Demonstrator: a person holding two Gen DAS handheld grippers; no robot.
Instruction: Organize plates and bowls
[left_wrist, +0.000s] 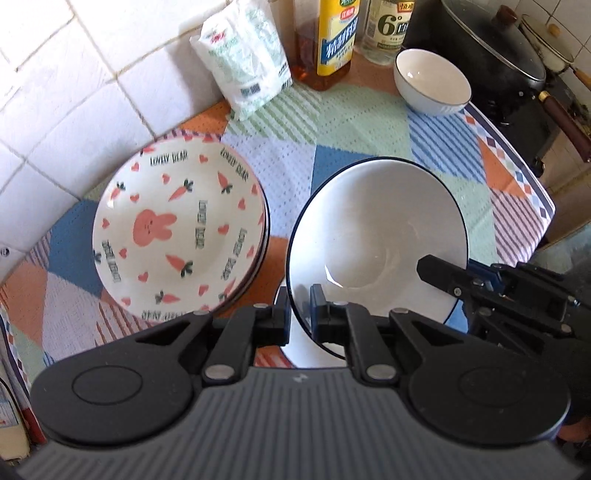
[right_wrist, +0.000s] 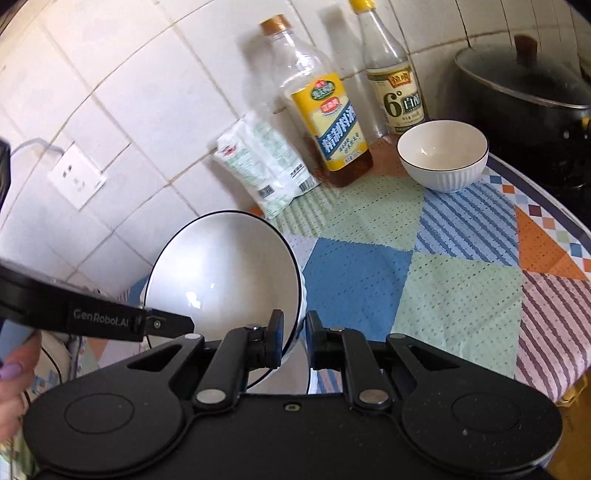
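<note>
White black-rimmed bowl (left_wrist: 373, 236) tilted, rim pinched by both left claw (left_wrist: 298, 317) and right claw (right_wrist: 295, 341)

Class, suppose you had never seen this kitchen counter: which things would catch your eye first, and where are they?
The white dark-rimmed bowl is tilted at centre, its rim pinched by both the left gripper and the right gripper. To its left, on the patchwork cloth, sits a stack of rabbit-and-carrot patterned plates. A small white ribbed bowl stands at the back beside the yellow-labelled oil bottle.
</note>
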